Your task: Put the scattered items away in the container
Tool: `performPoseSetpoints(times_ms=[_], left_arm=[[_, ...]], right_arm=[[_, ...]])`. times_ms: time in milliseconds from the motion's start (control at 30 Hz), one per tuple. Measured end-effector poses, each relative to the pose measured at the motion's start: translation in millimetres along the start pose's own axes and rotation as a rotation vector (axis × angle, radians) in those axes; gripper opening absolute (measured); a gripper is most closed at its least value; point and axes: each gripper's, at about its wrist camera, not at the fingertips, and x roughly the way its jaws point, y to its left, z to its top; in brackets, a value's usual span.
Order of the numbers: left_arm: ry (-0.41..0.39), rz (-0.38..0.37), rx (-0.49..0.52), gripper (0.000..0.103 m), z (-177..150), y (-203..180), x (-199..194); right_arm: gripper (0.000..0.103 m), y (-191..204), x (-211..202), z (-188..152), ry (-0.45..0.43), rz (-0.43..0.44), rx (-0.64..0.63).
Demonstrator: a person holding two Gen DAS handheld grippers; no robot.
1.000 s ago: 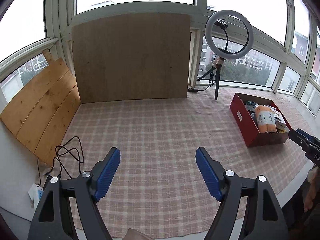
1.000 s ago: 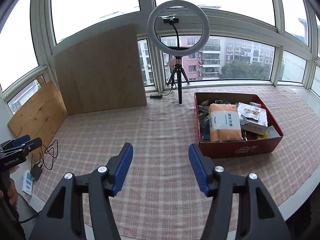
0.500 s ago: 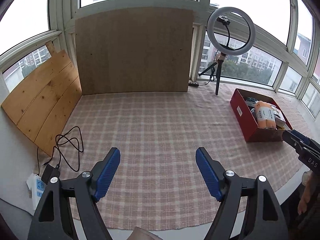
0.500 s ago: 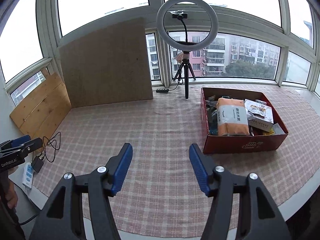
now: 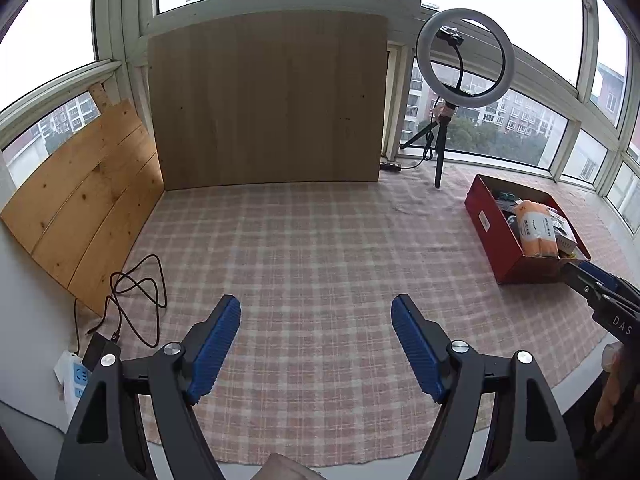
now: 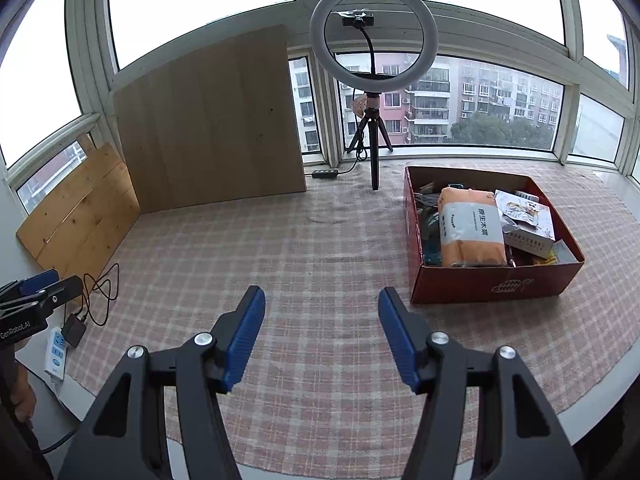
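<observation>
Woven checked cloth (image 6: 320,240), matt and slightly rough, across the middle. Red cardboard box (image 6: 492,286) at right, faintly glossy. Orange plastic-wrapped pack (image 6: 470,228) inside, shiny. Pale, smooth wooden board (image 5: 264,100) at upper centre; knotty pine planks (image 5: 84,200) at left. Ribbed blue gripper pads (image 5: 214,346) on matt black plastic.

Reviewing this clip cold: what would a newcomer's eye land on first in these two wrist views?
Probably the red box at the right of the checked cloth, packed with items and topped by an orange pack. Next, the ring light on its tripod by the window behind it. In the foreground, the left gripper and right gripper both stand open and empty.
</observation>
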Motion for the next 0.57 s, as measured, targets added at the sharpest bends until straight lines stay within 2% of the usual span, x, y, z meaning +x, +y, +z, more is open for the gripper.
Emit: performPoseSetpoints(times_ms=[200, 333, 567], left_arm=[[0.013, 0.006, -0.007, 0.076, 0, 5, 8], [-0.006, 0.031, -0.002, 0.076, 0, 7, 9], [0.005, 0.021, -0.017, 0.076, 4, 12, 15]], right_arm=[[0.058, 1, 8, 3, 0.009, 0.002, 0.001], [0.058, 3, 12, 5, 0.014, 0.002, 0.002], [0.058, 9, 18, 5, 0.026, 0.009, -0.009]])
